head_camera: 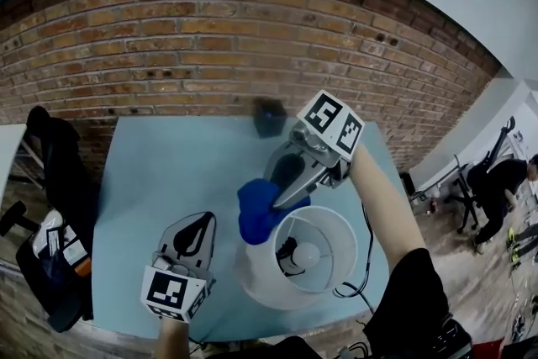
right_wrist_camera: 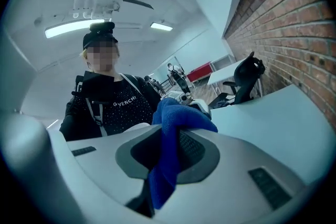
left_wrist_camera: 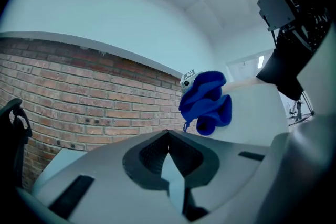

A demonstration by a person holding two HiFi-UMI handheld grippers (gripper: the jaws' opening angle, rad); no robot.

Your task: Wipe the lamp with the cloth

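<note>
- The lamp [head_camera: 262,283] stands on the near right part of a pale blue table [head_camera: 168,172]. Its white shade opens upward and a bulb [head_camera: 308,255] shows inside.
- The blue cloth [head_camera: 255,213] is bunched against the far left rim of the lamp shade and hangs down the outside of it.
- The right gripper [head_camera: 287,187] reaches over the lamp's far side with its jaws clamped on the cloth. In the right gripper view the cloth [right_wrist_camera: 164,176] runs up between the jaws of that gripper [right_wrist_camera: 169,134] and folds over their tips.
- The left gripper [head_camera: 198,229] sits low, just left of the lamp and apart from it. In the left gripper view its jaws [left_wrist_camera: 168,136] are closed together with nothing between them.
- From the left gripper view the cloth [left_wrist_camera: 207,101] hangs against the white side of the lamp [left_wrist_camera: 257,113], up and to the right of the jaws.
- A dark cable [head_camera: 357,286] loops on the table at the lamp's right.
- A small dark box [head_camera: 269,118] stands beyond the lamp, at the table's far edge by the brick wall [head_camera: 210,46].
- A black chair [head_camera: 50,149] stands well left of the lamp, off the table.
</note>
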